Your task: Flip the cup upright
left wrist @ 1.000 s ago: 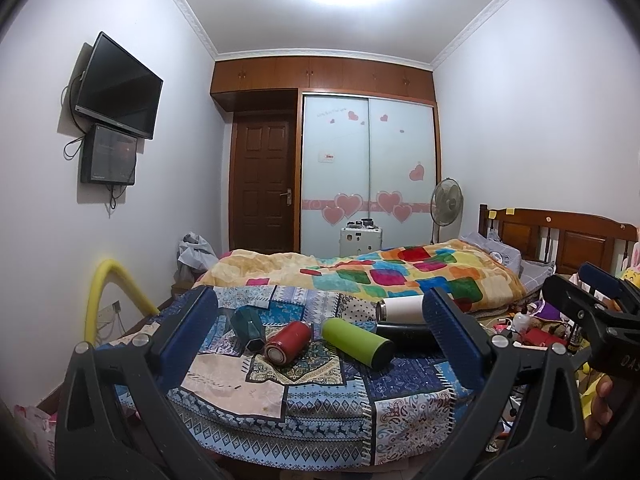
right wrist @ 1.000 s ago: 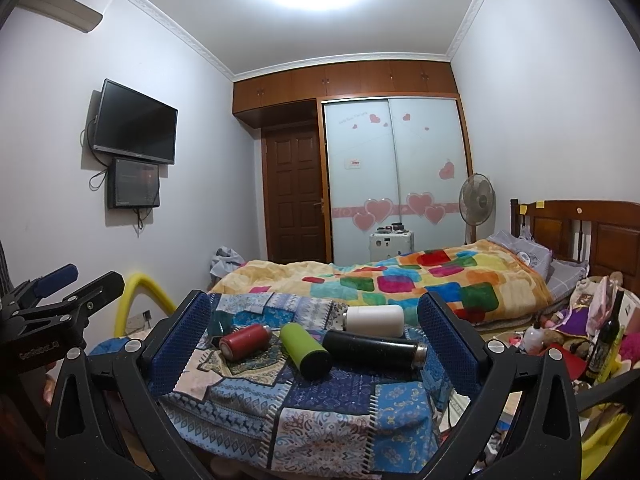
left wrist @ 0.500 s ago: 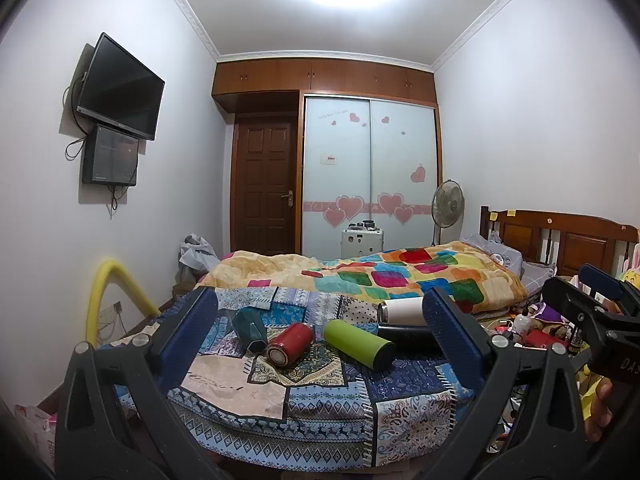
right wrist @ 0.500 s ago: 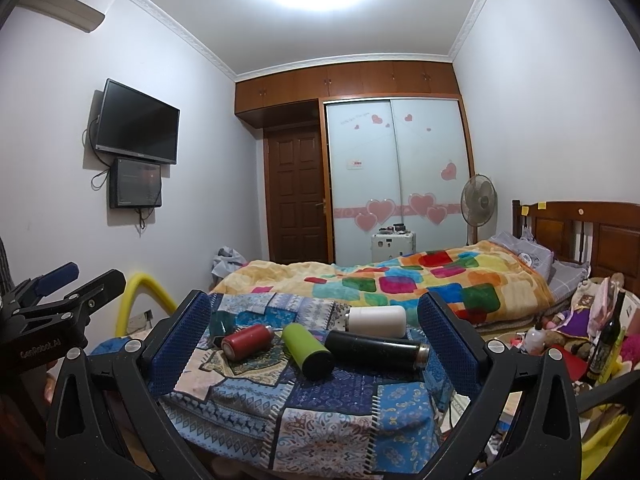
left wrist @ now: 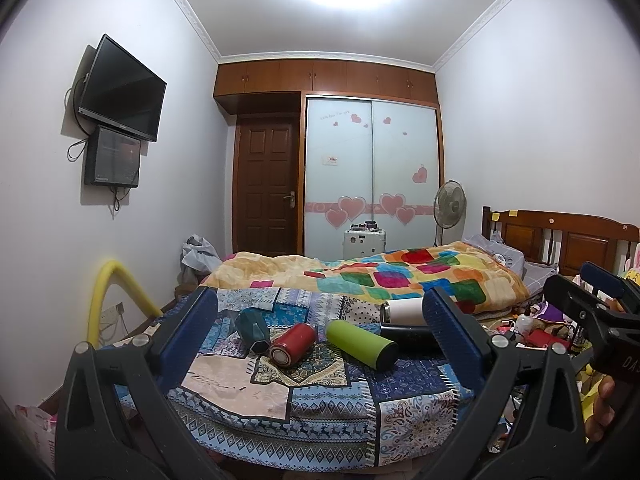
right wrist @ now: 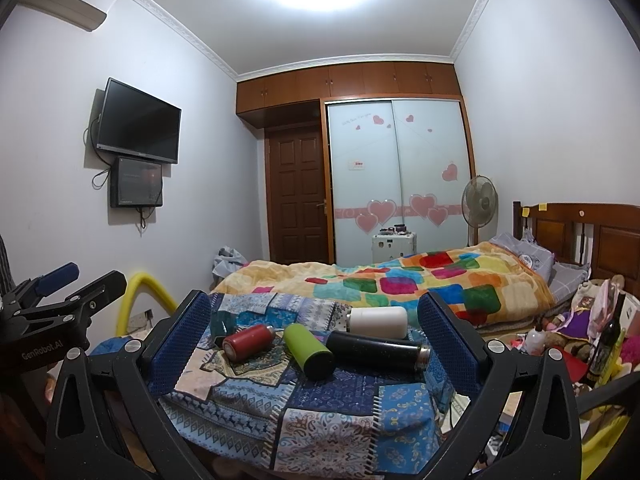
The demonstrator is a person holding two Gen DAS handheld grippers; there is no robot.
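While both grippers wait wide open, left gripper [left wrist: 320, 336] and right gripper [right wrist: 316, 336] empty, red cup [left wrist: 292, 345] lies on side on patchwork cloth [left wrist: 240, 384], 9 o'clock of green cup [left wrist: 362, 343]. Likely rigid, smooth, rolls easily; grasp mid-body.

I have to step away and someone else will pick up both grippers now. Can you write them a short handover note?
Left gripper: open, empty, held back from the cloth.
Right gripper: open, empty, also held back.
Five cups lie on their sides on the patchwork cloth: teal cup, red cup, green cup, black cup, white cup behind the black one.
Done: nothing; no cup is upright or gripped.
Left: grip a cup and stand it upright.
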